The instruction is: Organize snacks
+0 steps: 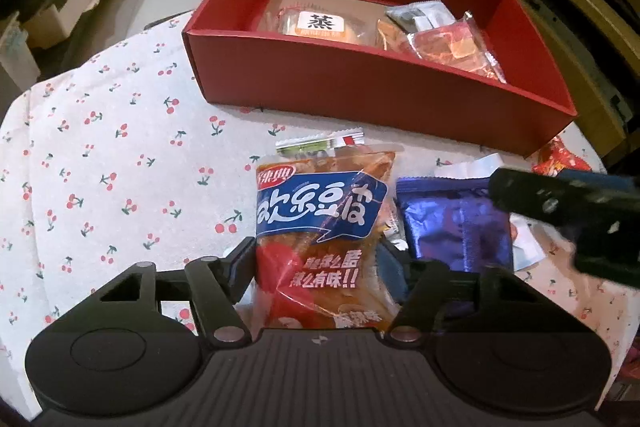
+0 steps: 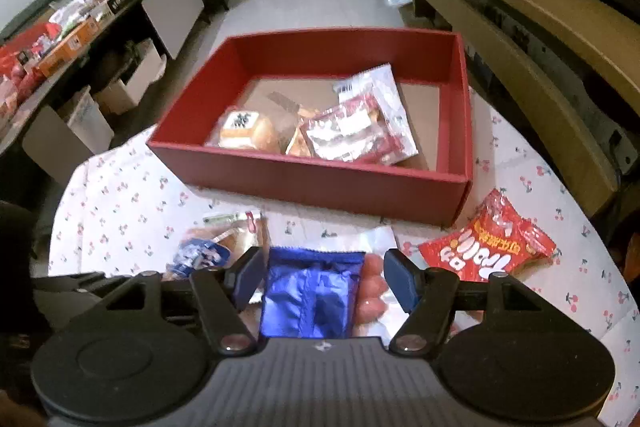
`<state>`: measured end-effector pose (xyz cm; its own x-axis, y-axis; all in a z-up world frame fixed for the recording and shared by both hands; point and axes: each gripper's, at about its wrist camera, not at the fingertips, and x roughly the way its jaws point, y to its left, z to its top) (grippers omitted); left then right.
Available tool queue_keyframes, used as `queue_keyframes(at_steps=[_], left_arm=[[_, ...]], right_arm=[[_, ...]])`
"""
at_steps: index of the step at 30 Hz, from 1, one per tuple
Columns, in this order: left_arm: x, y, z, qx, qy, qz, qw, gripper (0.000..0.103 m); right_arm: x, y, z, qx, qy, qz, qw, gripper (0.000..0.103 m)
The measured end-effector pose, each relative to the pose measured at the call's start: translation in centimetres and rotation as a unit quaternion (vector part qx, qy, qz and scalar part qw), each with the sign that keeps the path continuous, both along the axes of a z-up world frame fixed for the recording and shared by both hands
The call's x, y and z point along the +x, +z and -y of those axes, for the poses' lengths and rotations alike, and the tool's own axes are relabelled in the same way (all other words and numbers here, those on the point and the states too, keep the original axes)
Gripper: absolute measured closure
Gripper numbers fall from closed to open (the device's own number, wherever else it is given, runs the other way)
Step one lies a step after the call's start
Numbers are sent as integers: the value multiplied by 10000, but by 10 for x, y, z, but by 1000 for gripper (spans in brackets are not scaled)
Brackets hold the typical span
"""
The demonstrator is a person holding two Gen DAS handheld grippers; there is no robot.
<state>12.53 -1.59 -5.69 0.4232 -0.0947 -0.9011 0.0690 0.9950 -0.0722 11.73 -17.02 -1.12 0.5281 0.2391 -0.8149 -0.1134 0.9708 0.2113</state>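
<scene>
Two sets of fingers stand apart: left (image 1: pixel 318 259) astride the orange packet (image 1: pixel 320 227), right (image 2: pixel 325 277) astride the blue packet (image 2: pixel 310 295).

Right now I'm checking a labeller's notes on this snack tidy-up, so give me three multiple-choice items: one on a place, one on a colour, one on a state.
1. Where does the bun packet with the black character on its label lie?
A. inside the red box
B. on the cloth
C. on the floor

2. What colour is the packet between the right hand-held gripper's fingers?
A. green
B. blue
C. yellow

3. How is the red box?
A. lidded
B. overturned
C. open-topped, holding snacks

Key: 1 A, the bun packet sits within the red box walls. 2 B, the foil packet at the right hand-held gripper is blue. 3 C, its inside shows from above.
</scene>
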Motion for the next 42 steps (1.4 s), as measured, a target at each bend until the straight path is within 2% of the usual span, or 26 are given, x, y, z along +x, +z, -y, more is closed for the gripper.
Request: queue_keyframes(at_steps=[5, 15, 19, 20, 23, 24, 27, 29, 33, 35, 37, 42], left_arm=[[-9, 7, -5, -27, 53, 65, 10000, 41], [-29, 23, -27, -217, 167, 173, 9995, 41], [-31, 25, -35, -285, 207, 183, 9992, 41], [-30, 25, -36, -284, 217, 187, 9992, 41], [-30, 23, -37, -281, 213, 148, 9993, 41], [-31, 22, -36, -276, 193, 126, 9994, 41], [-31, 20, -35, -259, 134, 86, 9995, 41], [-31, 21, -33, -275, 99, 98, 9995, 41], [-33, 23, -30, -291, 23, 127, 9995, 40], [-33, 23, -29, -290, 9, 123, 9995, 40], [-34, 24, -29, -310, 7, 131, 9994, 40], [-35, 26, -27, -366, -49, 167, 9992, 40]], right_arm=[[-1, -8, -1, -86, 12, -136, 9999, 28], [-5, -24, -13, -121, 68, -397, 9991, 25], [-2, -36, -28, -315, 183, -539, 9979, 22], [-2, -37, -32, -404, 210, -506, 9977, 16], [0, -42, -45, -765, 350, -286, 9960, 14], [0, -44, -48, -910, 335, -252, 9950, 16], [-3, -43, -53, -1216, 398, -163, 9916, 30], [-6, -40, -49, -1173, 422, -135, 9921, 48], [-12, -34, -33, -963, 330, -165, 9947, 63], [-16, -33, -25, -855, 267, -201, 9958, 74], [-20, -31, -19, -737, 242, -215, 9967, 80], [-23, -30, 0, -554, -30, -291, 9980, 80]])
